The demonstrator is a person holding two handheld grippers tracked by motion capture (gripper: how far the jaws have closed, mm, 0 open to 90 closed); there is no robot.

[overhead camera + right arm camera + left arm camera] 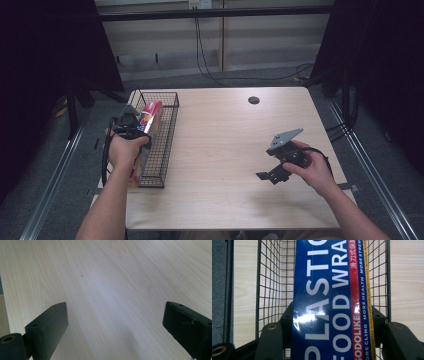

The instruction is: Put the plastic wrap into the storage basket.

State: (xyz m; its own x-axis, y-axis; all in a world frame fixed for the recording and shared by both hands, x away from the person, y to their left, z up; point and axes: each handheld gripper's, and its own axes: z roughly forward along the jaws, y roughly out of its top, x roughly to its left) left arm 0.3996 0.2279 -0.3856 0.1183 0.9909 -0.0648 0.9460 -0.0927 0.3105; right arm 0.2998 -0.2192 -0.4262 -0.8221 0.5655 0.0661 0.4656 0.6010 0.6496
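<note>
Left gripper [131,126] is gripping the wrap box [150,117] by its long sides, jaws clamped on either edge as seen in the left gripper view. Box [329,300] is sitting lengthwise in the wire basket [167,145], left side of the high view; whether it is resting on the basket floor or hanging just above it, I can't tell. Right gripper [280,165] is idling over bare counter [225,150] at lower right, jaws spread wide, nothing between them.

Judging the step as placing or lifting the box in the basket. Advice:
- Keep the box parallel to the basket's long walls; clearance looks tight on both sides.
- Move straight up or down, no twist, so the corners aren't catching the mesh.
- Glossy film on the box, so it is likely slippery: hold firm pressure but don't crush the carton.
- Don't open until the box is bearing flat on the bottom.
- Right gripper could steady the basket rim if it is shifting.

Readable text in the left gripper view: "PLASTIC FOOD WRAP" in white on blue, cut off at the frame edges; "SODOLIKE" on a red stripe with Chinese characters above it; "MORE CLING", "MORE HEALTH", "MORE STREN…" beside it. The yellow-strip print is too small to read reliably.
</note>
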